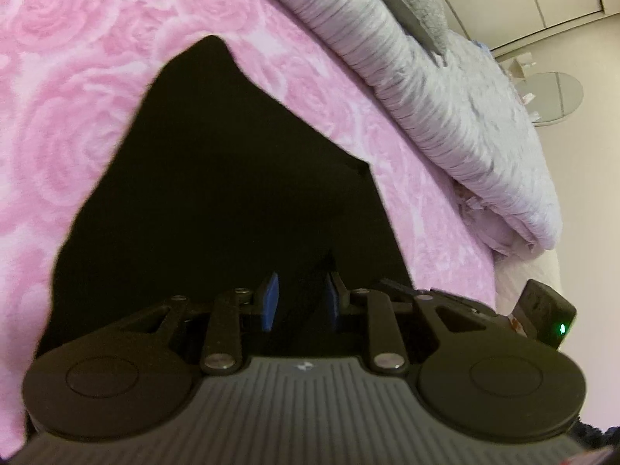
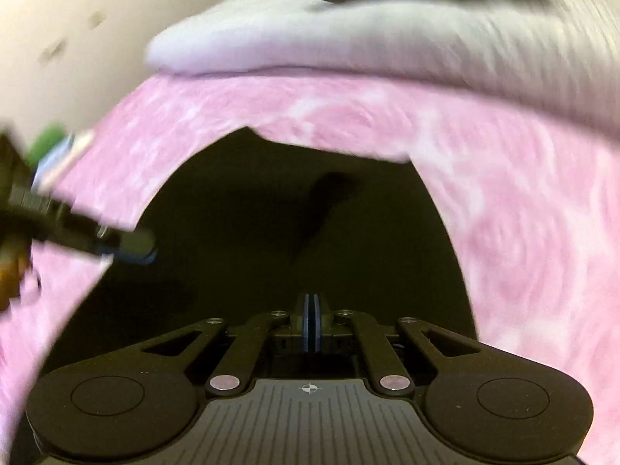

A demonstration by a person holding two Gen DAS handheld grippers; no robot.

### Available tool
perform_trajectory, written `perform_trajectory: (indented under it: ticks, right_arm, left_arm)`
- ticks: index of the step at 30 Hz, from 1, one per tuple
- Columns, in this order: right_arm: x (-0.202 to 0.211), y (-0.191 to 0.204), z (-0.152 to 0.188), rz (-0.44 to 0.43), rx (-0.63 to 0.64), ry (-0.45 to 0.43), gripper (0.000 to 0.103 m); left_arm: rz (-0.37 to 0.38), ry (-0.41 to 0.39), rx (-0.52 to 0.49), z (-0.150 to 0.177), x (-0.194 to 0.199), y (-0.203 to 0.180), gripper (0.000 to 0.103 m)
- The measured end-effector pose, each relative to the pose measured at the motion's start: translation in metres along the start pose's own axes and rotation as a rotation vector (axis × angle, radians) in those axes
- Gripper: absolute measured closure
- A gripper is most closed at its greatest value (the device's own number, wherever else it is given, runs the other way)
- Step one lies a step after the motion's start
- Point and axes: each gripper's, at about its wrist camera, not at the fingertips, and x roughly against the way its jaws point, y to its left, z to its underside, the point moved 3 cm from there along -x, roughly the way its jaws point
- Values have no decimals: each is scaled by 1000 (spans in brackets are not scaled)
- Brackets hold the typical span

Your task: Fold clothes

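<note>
A black garment lies spread on a pink rose-patterned bedspread. My left gripper hovers low over the garment's near part. Its blue pads stand apart, and only dark cloth shows below the gap. In the right wrist view the same garment fills the middle. My right gripper is over it with its pads pressed together; whether a fold of cloth is pinched is hidden. The left gripper reaches in from the left, blurred, at the garment's left edge.
A folded grey-lilac quilt lies along the far side of the bedspread. Past the bed's edge stand a pale floor and a round glass table. A small black box with a green light sits beside the left gripper.
</note>
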Motion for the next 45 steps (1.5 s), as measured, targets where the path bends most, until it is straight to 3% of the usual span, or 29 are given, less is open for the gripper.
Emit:
perform_trajectory:
  ticks: [2, 6, 8, 15, 19, 24, 26, 28, 29, 30, 31, 32, 39, 40, 42, 45]
  right_arm:
    - [-2, -11, 4, 9, -55, 21, 101]
    - [9, -17, 1, 0, -102, -49, 101]
    - [14, -15, -4, -19, -75, -61, 100]
    - [-1, 2, -16, -68, 127, 35, 100]
    - [-11, 4, -15, -36, 124, 68, 101]
    - [1, 13, -6, -4, 132, -25, 101]
    - [5, 14, -6, -32, 99, -49, 101]
    - [5, 14, -10, -31, 82, -41, 92]
    - [6, 13, -12, -26, 78, -33, 71]
    - [7, 13, -13, -36, 79, -30, 38]
    - [9, 14, -15, -48, 84, -28, 28]
    - [10, 14, -16, -55, 95, -23, 27]
    - [-8, 23, -19, -44, 218, 30, 31]
    - [-14, 23, -19, -43, 235, 44, 36]
    - [-30, 23, -16, -38, 261, 75, 65]
    - [-42, 20, -13, -32, 273, 95, 85]
  left_arm:
    - [-23, 7, -8, 3, 1, 5, 82]
    - [-52, 32, -24, 11, 0, 16, 82]
    - [-72, 43, -39, 14, 0, 21, 82]
    - [-72, 30, -35, 5, 2, 30, 82]
    - [-69, 17, -49, -4, -1, 30, 82]
    - [-68, 8, -76, -14, -6, 30, 82]
    - [-68, 7, -79, -16, -7, 30, 82]
    - [-65, 7, -78, -17, -8, 30, 82]
    - [-63, 10, -78, -17, -9, 30, 82]
    - [-63, 13, -78, -17, -10, 30, 82]
    - [-63, 16, -78, -16, -10, 30, 82]
    - [-63, 18, -78, -16, -11, 30, 82]
    - [-57, 23, -75, -15, -15, 31, 82]
    - [-57, 23, -75, -14, -15, 32, 82]
    - [-58, 26, -75, -14, -15, 32, 82]
    - [-61, 31, -76, -14, -15, 34, 82]
